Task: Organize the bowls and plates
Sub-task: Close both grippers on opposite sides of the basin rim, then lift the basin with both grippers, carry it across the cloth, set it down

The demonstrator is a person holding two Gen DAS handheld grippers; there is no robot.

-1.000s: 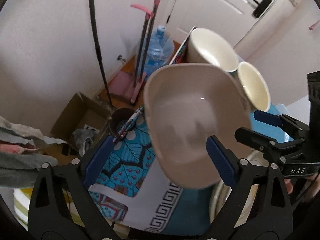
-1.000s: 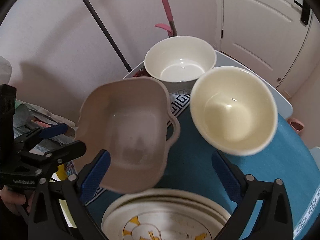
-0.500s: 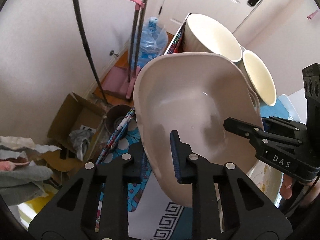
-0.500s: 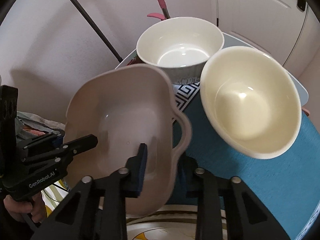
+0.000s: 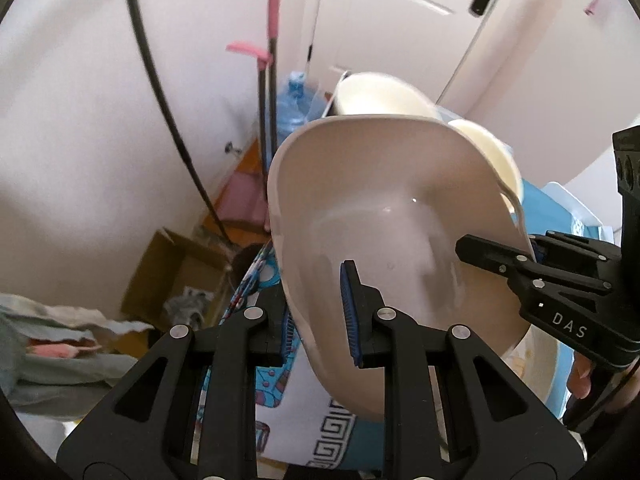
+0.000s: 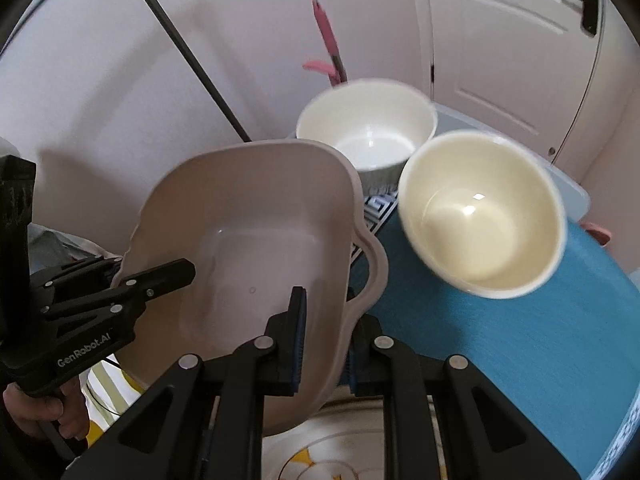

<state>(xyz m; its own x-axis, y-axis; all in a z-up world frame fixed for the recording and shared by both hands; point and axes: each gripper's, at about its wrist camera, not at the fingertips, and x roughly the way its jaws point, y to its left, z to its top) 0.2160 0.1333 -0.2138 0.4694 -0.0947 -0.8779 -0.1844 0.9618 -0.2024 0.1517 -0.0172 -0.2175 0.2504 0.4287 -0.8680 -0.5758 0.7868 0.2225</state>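
The beige handled dish (image 5: 400, 216) is held tilted above the worktop (image 6: 520, 352). Left gripper (image 5: 316, 316) fingers are clamped on its left rim; right gripper (image 6: 324, 344) fingers are clamped on its opposite rim beside the handle. Two cream bowls (image 6: 480, 216) stand behind.

The left tongs (image 5: 316, 320) sit at the bottom centre of the left wrist view, angled steeply down, pads clamped on the near rim of the beige handled dish (image 5: 384, 216). The right tongs (image 6: 324, 344) pinch its opposite rim. A hand (image 6: 44, 412) grips the left handle at lower left.
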